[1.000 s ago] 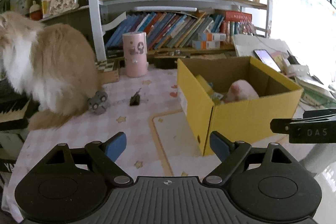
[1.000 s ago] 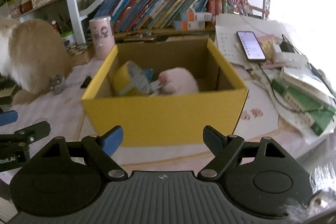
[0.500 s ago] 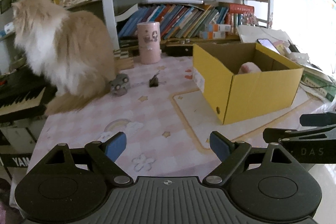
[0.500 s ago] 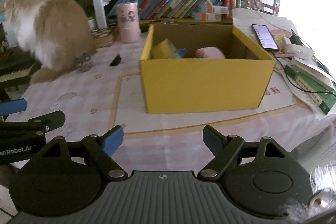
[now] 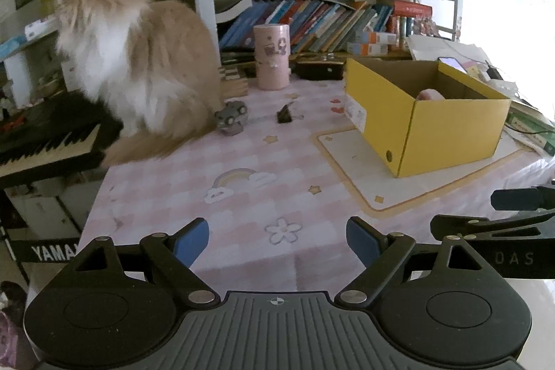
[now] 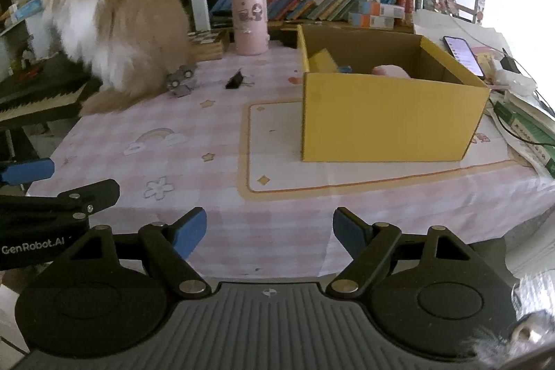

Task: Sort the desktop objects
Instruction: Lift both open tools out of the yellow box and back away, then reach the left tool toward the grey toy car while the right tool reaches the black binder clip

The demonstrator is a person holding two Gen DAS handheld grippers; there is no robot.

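Observation:
A yellow cardboard box stands open on the pink checked tablecloth, right of centre. A pink soft thing and a yellow packet lie inside it. A grey toy car and a black binder clip lie on the cloth at the back left, near the cat. My left gripper is open and empty over the table's near edge. My right gripper is open and empty, also at the near edge.
A fluffy cream cat sits at the table's back left, next to a black keyboard. A pink cup stands before the bookshelf. A phone, papers and books lie right of the box.
Both grippers have drawn back from the yellow box toward the table's near edge, so the box looks smaller. Both stay open and empty.

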